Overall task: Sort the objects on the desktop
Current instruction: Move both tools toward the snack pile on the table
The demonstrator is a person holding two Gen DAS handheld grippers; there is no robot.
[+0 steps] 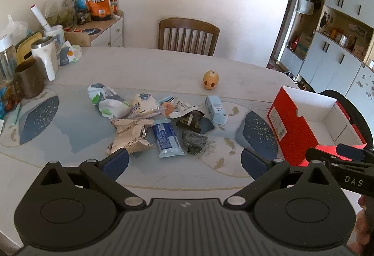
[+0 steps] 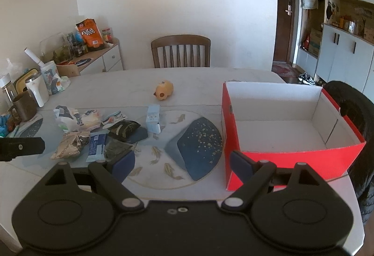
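Your left gripper (image 1: 184, 157) and right gripper (image 2: 182, 166) both hover with fingers spread wide, holding nothing. The snack packets (image 1: 149, 120) lie heaped mid-table; the red box (image 2: 280, 125) stands at the right.

Item count, as visible on the table (image 1: 163, 64):

- Red cardboard box (image 2: 292, 155): one, open-topped.
- Orange animal-shaped toy (image 2: 164, 89): one.
- Light-blue small carton (image 1: 216, 109): one.
- Blue wrapped bar (image 1: 167, 137): one.
- Dark snack packets: two, one (image 1: 190, 121) behind the other (image 1: 194, 141).
- Tan-and-silver crumpled wrapper (image 1: 131, 136): one.
- White-and-green crumpled bag (image 1: 106, 99): one.
- Pale round packaged item (image 1: 143, 104): one.
- Flat white packet with orange print (image 1: 177, 106): one.
- Dark-blue speckled placemat patches: two, one left (image 1: 38, 120), one right (image 2: 198, 146).
- Wooden chair (image 1: 188, 36): one.
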